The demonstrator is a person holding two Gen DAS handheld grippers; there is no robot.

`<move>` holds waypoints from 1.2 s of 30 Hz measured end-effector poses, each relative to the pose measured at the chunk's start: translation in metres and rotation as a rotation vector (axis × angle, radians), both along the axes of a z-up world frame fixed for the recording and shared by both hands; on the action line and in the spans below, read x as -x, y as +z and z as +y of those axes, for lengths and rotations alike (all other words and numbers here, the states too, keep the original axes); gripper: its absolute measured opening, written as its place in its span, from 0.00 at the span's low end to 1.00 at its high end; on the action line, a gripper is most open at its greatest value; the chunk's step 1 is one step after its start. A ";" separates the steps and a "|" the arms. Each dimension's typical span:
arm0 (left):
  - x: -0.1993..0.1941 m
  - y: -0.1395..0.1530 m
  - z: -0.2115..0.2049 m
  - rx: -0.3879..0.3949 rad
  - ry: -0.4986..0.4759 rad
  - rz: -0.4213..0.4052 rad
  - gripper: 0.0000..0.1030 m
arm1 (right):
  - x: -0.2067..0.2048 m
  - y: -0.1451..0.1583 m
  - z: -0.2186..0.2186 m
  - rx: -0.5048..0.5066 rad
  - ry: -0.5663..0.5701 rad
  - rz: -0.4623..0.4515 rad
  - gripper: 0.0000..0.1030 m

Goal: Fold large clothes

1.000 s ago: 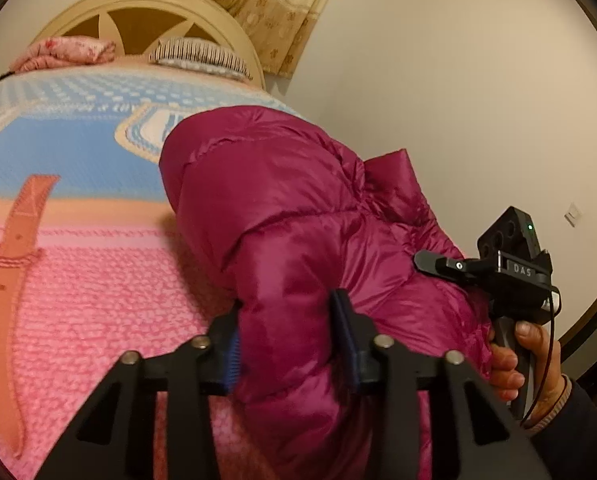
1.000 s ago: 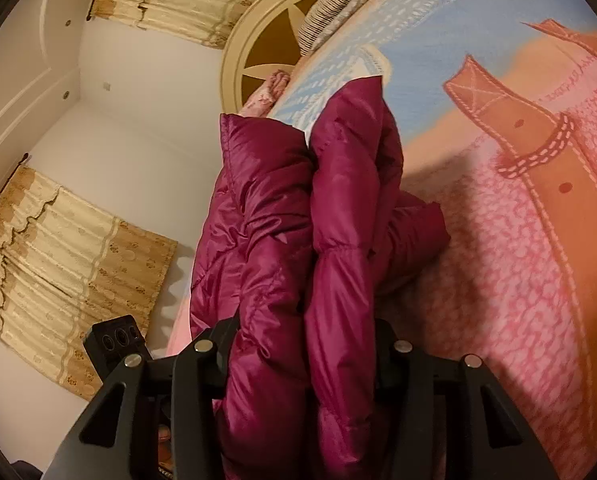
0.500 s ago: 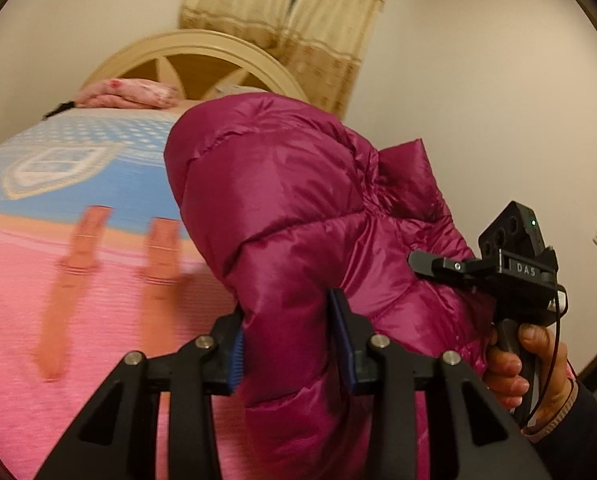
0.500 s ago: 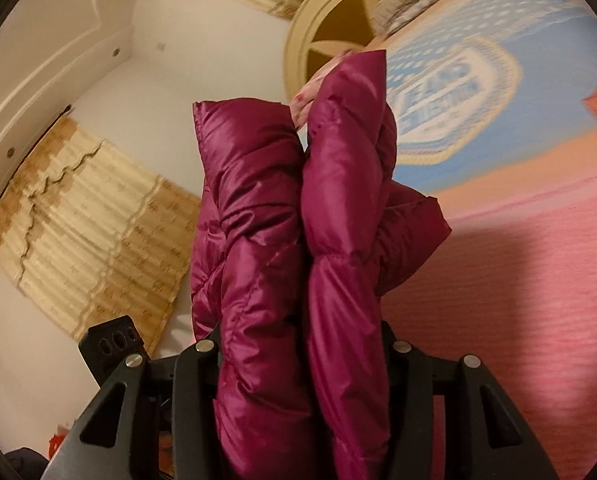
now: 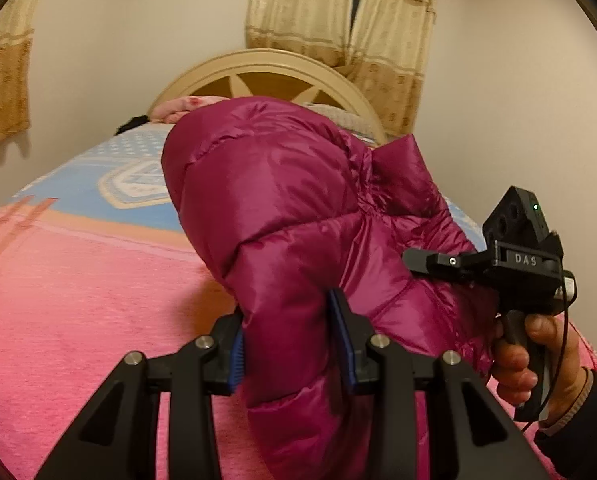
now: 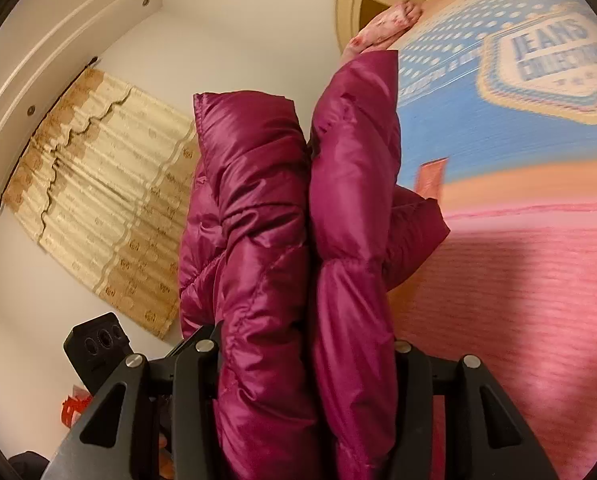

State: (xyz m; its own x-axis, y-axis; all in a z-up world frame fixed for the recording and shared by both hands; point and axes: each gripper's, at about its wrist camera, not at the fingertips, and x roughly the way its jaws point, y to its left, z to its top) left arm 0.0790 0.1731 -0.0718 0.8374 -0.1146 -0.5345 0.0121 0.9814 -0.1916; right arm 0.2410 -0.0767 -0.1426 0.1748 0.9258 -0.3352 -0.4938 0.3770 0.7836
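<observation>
Since the earlier frames both grippers have been swinging the jacket round over the bed: headboard and curtains are now sitting centre in the left view, and the blue "JEANS" print has slid into the right one.

Left wrist view: left gripper (image 5: 288, 344) is clamping a thick fold of the magenta puffer jacket (image 5: 298, 208), blue pads pressing in on both sides. Jacket is hanging bunched above the pink bedspread (image 5: 78, 300). The person's hand (image 5: 538, 356) is holding the right gripper beside it.

Right wrist view: right gripper (image 6: 306, 360) is pinching two puffy layers of jacket (image 6: 298, 200), held up off the bed (image 6: 518, 300).

Risk: fabric is slick and springy, so a layer could be squeezing out of the jaws mid-swing and undoing the fold.
</observation>
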 end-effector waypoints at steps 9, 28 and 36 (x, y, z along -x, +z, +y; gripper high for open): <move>0.019 -0.005 0.046 0.022 0.097 0.003 0.38 | -0.001 -0.013 0.082 0.018 0.110 0.020 0.45; 0.045 -0.058 0.105 0.039 0.248 0.121 0.46 | 0.004 -0.057 0.174 0.095 0.216 0.101 0.45; 0.044 -0.069 0.104 0.014 0.283 0.149 0.72 | 0.000 -0.072 0.173 0.130 0.200 0.129 0.47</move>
